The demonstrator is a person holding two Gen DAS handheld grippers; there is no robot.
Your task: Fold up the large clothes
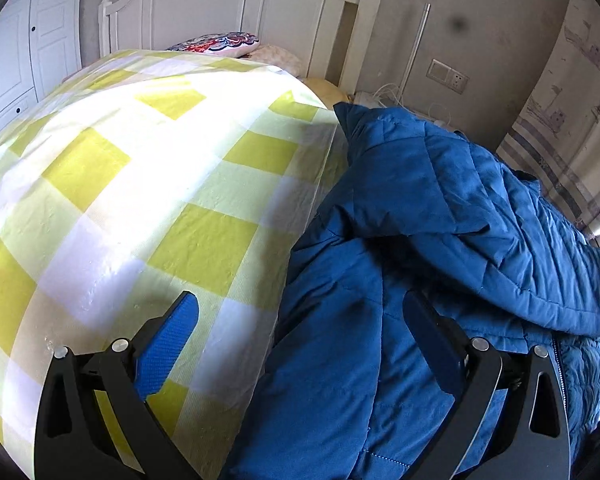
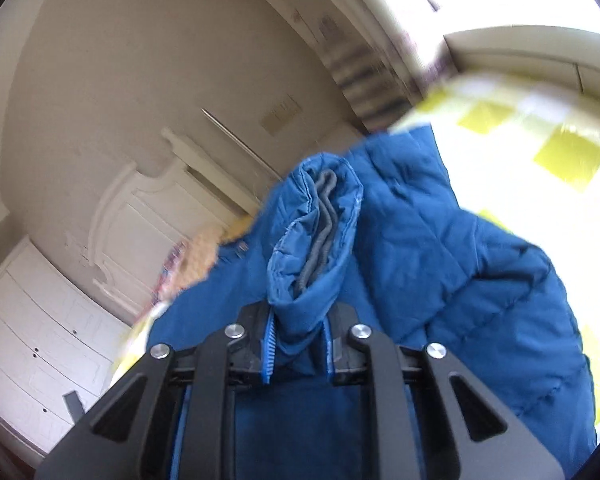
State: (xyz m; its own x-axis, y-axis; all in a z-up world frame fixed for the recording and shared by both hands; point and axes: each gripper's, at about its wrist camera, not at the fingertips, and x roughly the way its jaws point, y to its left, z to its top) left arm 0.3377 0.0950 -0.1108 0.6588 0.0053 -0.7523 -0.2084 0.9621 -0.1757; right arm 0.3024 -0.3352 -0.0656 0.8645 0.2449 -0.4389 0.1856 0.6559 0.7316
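Note:
A blue quilted jacket lies crumpled along the right edge of the bed. In the left wrist view my left gripper hangs open just above it, one finger over the sheet and the other over the jacket's cloth, with nothing pinched. In the right wrist view, which is tilted and blurred, my right gripper is shut on a bunched edge of the jacket where a grey cord runs through the hem. The rest of the jacket trails down onto the bed beyond it.
The bed carries a yellow, green and white checked sheet. At its far end stand a white headboard and patterned pillows. White drawers line one wall, and a striped curtain hangs beside the bed.

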